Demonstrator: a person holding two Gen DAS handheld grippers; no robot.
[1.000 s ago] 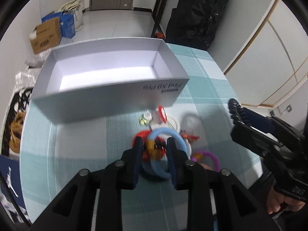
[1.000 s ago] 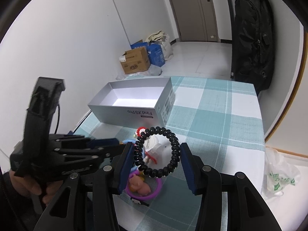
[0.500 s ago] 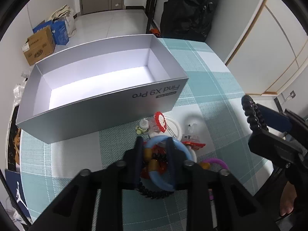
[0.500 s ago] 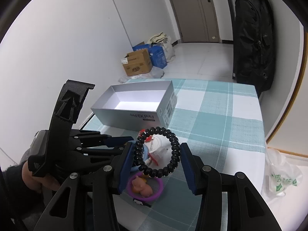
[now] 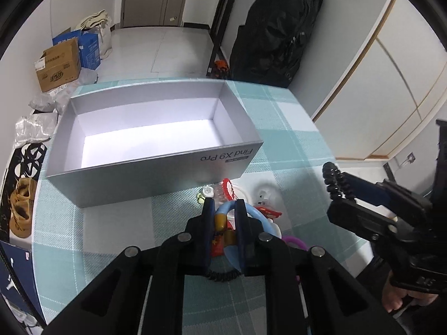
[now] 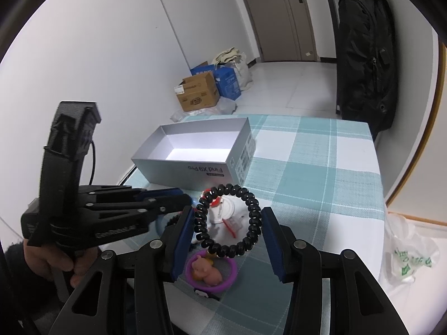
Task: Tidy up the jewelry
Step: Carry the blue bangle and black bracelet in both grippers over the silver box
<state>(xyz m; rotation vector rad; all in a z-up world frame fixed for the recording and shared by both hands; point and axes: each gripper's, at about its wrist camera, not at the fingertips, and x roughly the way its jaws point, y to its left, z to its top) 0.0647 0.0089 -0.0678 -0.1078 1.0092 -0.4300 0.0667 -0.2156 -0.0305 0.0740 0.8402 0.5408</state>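
Ahead of my claw, white walls meet a pale tiled floor (image 6: 282, 83) running to a closed door (image 6: 279, 14). A cardboard box (image 6: 197, 92) sits far left, a black bag (image 6: 366, 55) hangs far right.

The box (image 5: 145, 178) is silver outside and white inside, the cloth (image 6: 321, 167) has teal and white checks, the bead bracelet (image 6: 229, 220) is black, one ring (image 6: 212, 272) is purple, another (image 5: 251, 217) blue
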